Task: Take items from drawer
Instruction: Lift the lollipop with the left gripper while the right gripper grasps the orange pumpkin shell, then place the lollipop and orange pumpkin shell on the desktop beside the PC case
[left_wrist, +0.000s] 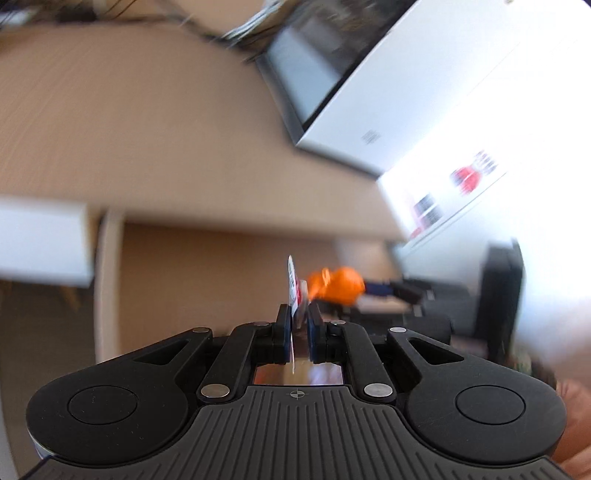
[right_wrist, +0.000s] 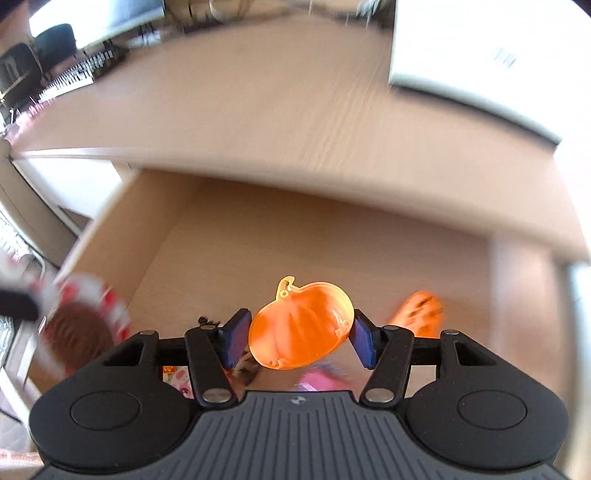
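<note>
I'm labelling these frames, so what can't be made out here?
- Left wrist view: the thin red-and-white flat item in the left tongs is edge-on, its face unreadable.
- Right wrist view: the second orange object in the wooden drawer is motion-blurred; the pink items are hidden by the translucent orange pumpkin-shaped plastic shell.

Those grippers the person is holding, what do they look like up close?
Both look alike: the left gripper and right gripper have matte black bodies with ribbed tops, two round discs at the sides, black linkage bars with silver rivets, and dark blue finger pads. A small crosshair mark sits at the centre. No cables or sleeves show.
</note>
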